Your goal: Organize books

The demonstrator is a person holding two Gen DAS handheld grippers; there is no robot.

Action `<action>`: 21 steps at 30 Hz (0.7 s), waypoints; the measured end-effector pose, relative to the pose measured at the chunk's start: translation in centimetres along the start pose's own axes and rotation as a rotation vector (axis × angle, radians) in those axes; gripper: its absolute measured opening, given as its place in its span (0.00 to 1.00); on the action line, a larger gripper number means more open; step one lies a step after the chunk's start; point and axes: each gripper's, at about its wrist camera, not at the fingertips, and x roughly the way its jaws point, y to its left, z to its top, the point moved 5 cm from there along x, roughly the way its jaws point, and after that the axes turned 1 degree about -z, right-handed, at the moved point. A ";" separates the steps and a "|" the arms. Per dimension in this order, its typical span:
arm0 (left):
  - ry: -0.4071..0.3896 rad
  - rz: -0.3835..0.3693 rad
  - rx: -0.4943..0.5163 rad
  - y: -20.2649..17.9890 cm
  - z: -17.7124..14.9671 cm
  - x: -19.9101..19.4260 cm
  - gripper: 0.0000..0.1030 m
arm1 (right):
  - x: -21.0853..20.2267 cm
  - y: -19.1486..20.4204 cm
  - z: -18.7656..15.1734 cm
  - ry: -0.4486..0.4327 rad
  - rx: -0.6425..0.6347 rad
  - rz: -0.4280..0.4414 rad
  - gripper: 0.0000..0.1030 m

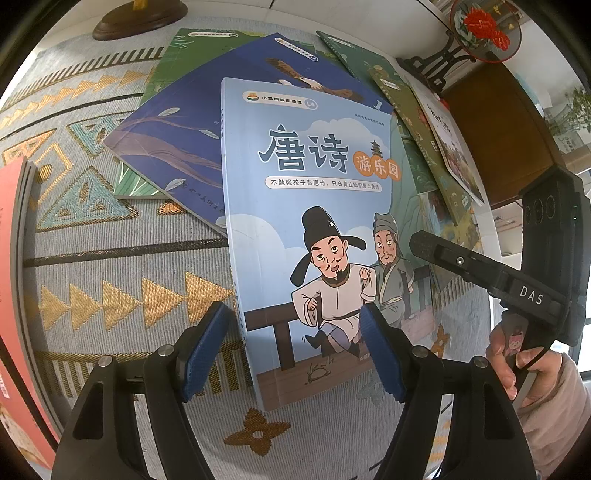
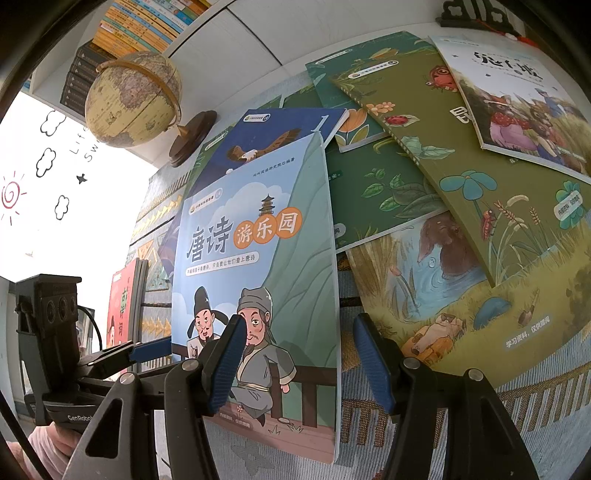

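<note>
The light-blue poetry book [image 1: 314, 229] lies on the patterned table [image 1: 110, 266] between the left gripper [image 1: 295, 354] fingers, which stand wide; the right gripper [image 2: 299, 365] fingers, also wide, seemingly straddle its right edge.

- Light blue book [image 1: 314, 221] lies face up on the patterned tablecloth [image 1: 110, 258], overlapping a dark blue book [image 1: 177, 140].
- Left gripper [image 1: 295, 350]: jaws apart, straddling the light blue book's near edge, pads clear.
- Right gripper [image 1: 480, 273] hovers alongside.

Seven picture books [image 2: 255, 266] lie fanned across the desk [image 1: 122, 266], from nine to three o'clock. One globe [image 2: 133, 98] at eleven o'clock; one embroidered fan ornament [image 1: 484, 27] at one o'clock.
</note>
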 end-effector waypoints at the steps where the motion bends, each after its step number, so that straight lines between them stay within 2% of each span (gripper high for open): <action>1: 0.000 0.001 0.001 0.0 0.0 0.0 0.69 | 0.0 0.1 -0.1 0.000 0.000 0.000 0.57; 11: 0.018 0.020 -0.004 0.0 0.1 0.1 0.69 | 0.1 0.2 0.0 0.012 -0.004 -0.010 0.57; 12: 0.028 0.023 -0.008 -0.2 0.1 0.2 0.65 | 0.2 0.2 0.0 0.015 -0.002 -0.010 0.57; 15: 0.066 -0.033 -0.044 -0.9 -0.1 0.6 0.64 | 0.3 0.3 0.3 0.024 0.001 -0.013 0.57; 19: 0.045 0.025 -0.008 -1.4 -0.4 0.4 0.60 | 0.4 0.4 0.3 0.036 0.005 -0.025 0.58; 21: 0.031 0.045 0.006 -1.3 -0.3 -0.1 0.56 | 0.2 0.5 0.4 0.035 -0.002 -0.036 0.53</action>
